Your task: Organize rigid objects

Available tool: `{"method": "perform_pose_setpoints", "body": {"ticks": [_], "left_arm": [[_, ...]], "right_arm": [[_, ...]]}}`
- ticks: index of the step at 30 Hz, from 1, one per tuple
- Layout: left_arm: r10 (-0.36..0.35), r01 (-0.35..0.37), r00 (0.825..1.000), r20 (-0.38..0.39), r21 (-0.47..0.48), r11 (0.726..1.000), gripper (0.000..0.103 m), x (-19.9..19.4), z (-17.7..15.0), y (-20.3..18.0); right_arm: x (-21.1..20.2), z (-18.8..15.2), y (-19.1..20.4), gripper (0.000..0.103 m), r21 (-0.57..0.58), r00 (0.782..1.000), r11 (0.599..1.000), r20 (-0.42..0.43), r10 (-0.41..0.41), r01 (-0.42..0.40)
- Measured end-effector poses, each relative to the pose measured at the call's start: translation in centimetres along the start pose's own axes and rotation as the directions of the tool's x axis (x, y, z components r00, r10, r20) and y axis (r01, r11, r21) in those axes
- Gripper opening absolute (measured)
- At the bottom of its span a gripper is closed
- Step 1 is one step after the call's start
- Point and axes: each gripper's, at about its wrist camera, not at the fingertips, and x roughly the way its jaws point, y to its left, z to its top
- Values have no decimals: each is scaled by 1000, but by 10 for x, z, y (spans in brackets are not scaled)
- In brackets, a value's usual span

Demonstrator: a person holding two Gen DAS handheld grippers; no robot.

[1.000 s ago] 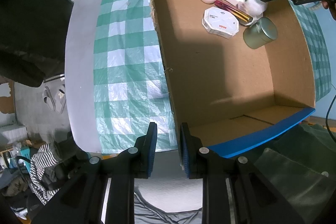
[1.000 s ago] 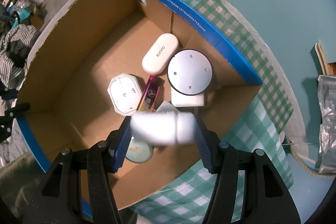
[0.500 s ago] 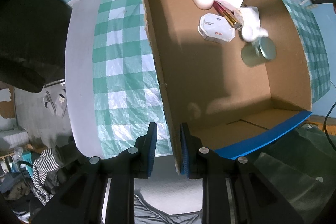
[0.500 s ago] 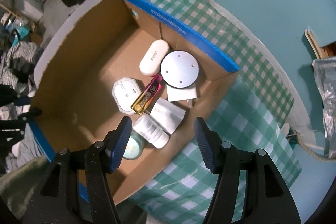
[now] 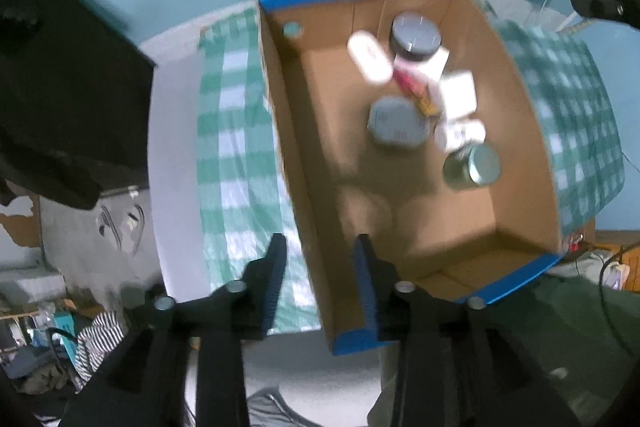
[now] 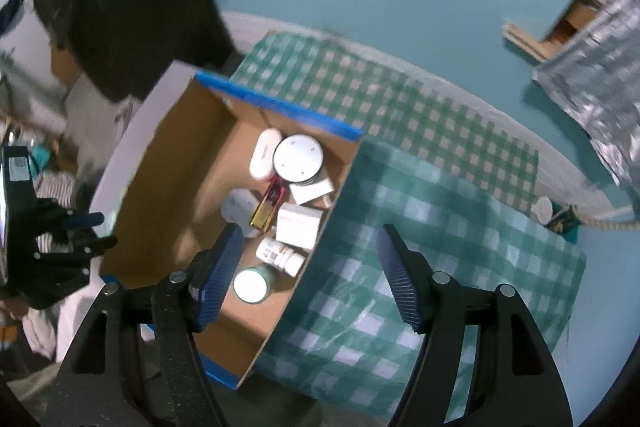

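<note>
A cardboard box with blue rims (image 5: 304, 195) (image 6: 168, 155) stands on a green checked cloth. In it lie a white bottle (image 6: 279, 254) (image 5: 460, 133), a round tin (image 6: 251, 283) (image 5: 474, 167), a white square box (image 6: 298, 225), a white octagonal case (image 5: 396, 121), a pink and gold stick (image 6: 269, 205), a white oval case (image 5: 368, 57) and a dark round jar (image 5: 416, 37). My left gripper (image 5: 318, 283) is open, astride the box's near left wall. My right gripper (image 6: 310, 279) is open and empty, high above the box's right wall.
The checked cloth (image 6: 440, 211) covers a grey table (image 5: 172, 163). A teal floor lies beyond. A silver foil bag (image 6: 600, 75) sits far right. Striped clothes (image 5: 96, 343) lie low left. A dark shape (image 5: 60, 87) fills the left.
My right gripper let go of the white bottle, which now lies in the box, and rose up and away. My left gripper opened off the box wall and drew back.
</note>
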Motion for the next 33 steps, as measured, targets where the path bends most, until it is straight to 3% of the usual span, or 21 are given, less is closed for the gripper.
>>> {"method": "perform_pose_setpoints", "body": {"ticks": [3, 5, 8, 11, 20, 25, 33], "left_arm": [[19, -20, 997, 71, 8, 1000, 50, -24, 12, -7], [33, -33, 993, 118, -2, 999, 70, -39, 19, -11], [49, -44, 978, 205, -29, 999, 82, -66, 29, -14], [41, -28, 961, 273, -51, 998, 87, -90, 36, -15], [95, -58, 897, 432, -98, 993, 94, -131, 39, -20], [48, 3, 884, 464, -108, 994, 94, -139, 35, -20], [81, -26, 862, 500, -117, 993, 95, -151, 31, -28]], "right_arm": [[-20, -4, -7, 70, 43, 998, 999, 56, -34, 32], [-33, -9, -11, 70, 71, 995, 996, 86, -56, 50], [-55, -17, -18, 70, 122, 987, 991, 139, -80, 63], [-74, -25, -25, 70, 166, 976, 983, 191, -109, 78], [-129, -43, -43, 70, 304, 908, 945, 350, -231, 123], [-136, -47, -45, 70, 318, 897, 937, 357, -259, 144], [-133, -54, -50, 70, 323, 904, 935, 342, -258, 145]]}}
